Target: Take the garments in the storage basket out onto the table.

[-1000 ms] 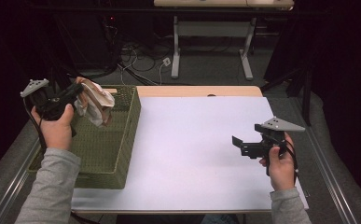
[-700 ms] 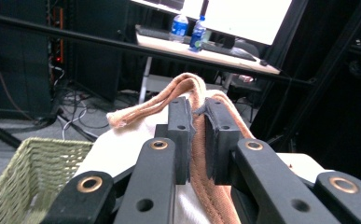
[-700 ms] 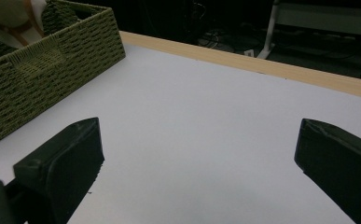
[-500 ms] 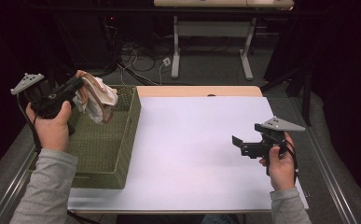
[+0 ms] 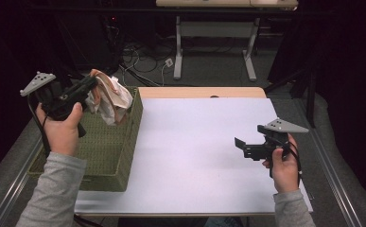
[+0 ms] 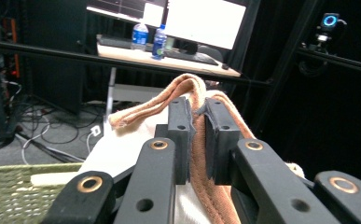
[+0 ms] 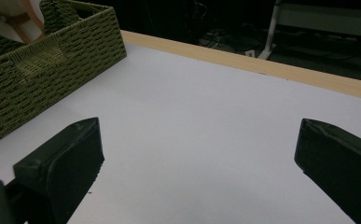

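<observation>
From high up, I see my left gripper (image 5: 91, 86) up in the air over the far end of the green basket (image 5: 122, 156). Its jaws are pinched tight on a cloth (image 5: 108, 97). The cloth is white with a tan edge. It hangs down from the jaws and its low end dangles over the basket's far right corner. The basket sits on the left side of the white table (image 5: 195, 142). My right gripper (image 5: 240, 144) is well apart from all that, low over the right side of the table. Its jaws point left, toward the basket.

Looking along my left gripper (image 6: 196, 122), I see the two black jaws very close together. The tan edge of the cloth (image 6: 201, 154) is squeezed between them. More cloth bunches up past the jaws. A bit of the basket (image 6: 10, 191) shows at the bottom left.

Looking along my right gripper (image 7: 197, 158), I see the jaws wide apart with nothing in them. Bare white table (image 7: 192, 121) lies under them. The basket (image 7: 52, 65) is at the top left, with a bit of cloth (image 7: 10, 16) above it.
</observation>
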Demonstrator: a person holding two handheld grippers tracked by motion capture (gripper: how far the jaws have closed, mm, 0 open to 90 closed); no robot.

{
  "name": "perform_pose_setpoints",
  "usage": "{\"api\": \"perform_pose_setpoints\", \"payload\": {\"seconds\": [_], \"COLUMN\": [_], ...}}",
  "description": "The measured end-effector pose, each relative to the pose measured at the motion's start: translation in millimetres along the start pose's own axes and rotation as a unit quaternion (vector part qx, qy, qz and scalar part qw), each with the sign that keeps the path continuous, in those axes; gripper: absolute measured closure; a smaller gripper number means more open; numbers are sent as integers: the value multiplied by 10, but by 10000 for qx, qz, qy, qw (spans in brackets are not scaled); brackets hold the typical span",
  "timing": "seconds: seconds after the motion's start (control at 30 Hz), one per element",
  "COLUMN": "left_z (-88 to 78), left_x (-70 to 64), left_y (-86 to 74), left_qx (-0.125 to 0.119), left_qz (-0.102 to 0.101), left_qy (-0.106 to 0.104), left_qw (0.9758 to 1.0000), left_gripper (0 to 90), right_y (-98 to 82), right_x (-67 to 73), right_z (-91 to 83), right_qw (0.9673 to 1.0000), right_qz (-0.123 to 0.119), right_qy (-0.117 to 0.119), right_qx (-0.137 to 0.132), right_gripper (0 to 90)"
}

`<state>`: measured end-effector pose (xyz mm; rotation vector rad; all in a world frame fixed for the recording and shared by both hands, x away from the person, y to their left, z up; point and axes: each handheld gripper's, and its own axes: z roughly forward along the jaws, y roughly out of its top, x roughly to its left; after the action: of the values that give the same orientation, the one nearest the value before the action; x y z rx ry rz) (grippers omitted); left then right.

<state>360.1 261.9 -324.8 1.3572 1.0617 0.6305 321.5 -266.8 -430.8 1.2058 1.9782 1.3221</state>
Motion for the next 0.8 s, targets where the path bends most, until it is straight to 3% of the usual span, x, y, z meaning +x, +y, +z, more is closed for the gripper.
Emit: {"api": "perform_pose_setpoints", "payload": {"seconds": [0.6, 0.8], "left_z": [164, 216], "left_x": [-422, -592], "left_y": [-103, -102], "left_qx": [-5, 5], "left_qz": [60, 186], "left_qy": [-663, -846], "left_qw": [9978, 9962], "left_gripper": [822, 822], "right_y": [-5, -2], "right_x": [-15, -9], "right_z": [0, -5], "right_qw": [10000, 10000], "right_qz": [-8, 1], "right_qy": [19, 17], "right_qx": [-29, -7], "right_gripper": [8, 8]}}
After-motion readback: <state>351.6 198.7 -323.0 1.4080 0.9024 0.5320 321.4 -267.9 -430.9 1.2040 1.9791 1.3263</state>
